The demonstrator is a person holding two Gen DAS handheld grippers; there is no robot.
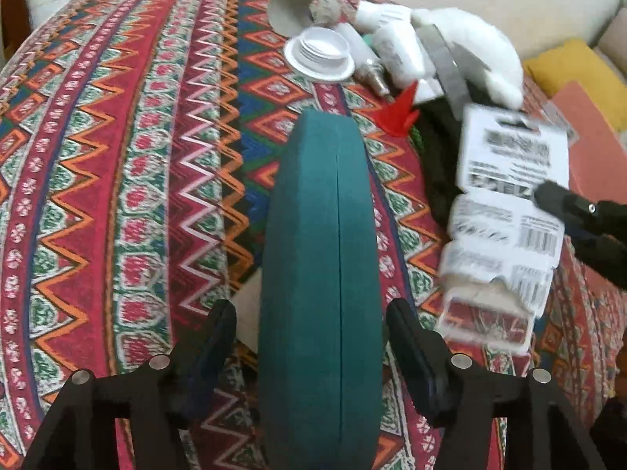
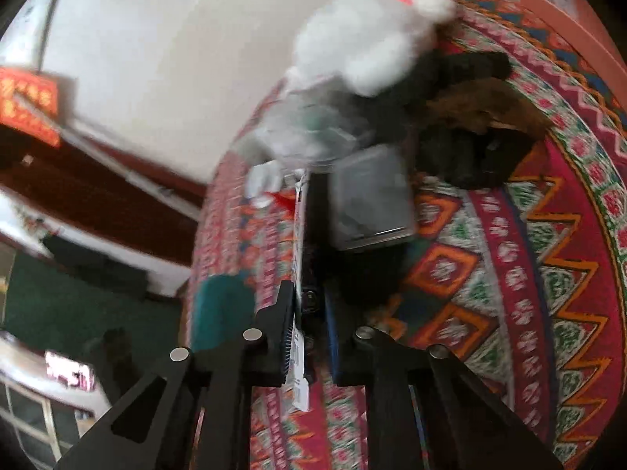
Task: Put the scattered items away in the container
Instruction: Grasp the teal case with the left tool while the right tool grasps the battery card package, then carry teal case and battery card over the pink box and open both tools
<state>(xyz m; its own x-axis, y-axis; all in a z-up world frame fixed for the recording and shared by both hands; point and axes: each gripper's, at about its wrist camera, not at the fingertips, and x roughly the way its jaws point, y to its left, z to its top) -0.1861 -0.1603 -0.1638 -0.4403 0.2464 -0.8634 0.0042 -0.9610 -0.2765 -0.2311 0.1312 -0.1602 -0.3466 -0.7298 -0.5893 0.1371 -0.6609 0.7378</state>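
A flat teal fabric case stands on its edge on the patterned cloth, and its corner shows in the right wrist view. My left gripper straddles it with the jaws open; a strip of cloth shows between the left finger and the case. My right gripper is shut on a white blister-pack card, seen edge-on. In the left wrist view the card hangs tilted above the cloth, with the right gripper pinching its right edge.
Heaped at the far side are a cardboard tube, a white lid, a light bulb, a white plush, a red paper shape and black fabric. A clear plastic box lies beyond the card.
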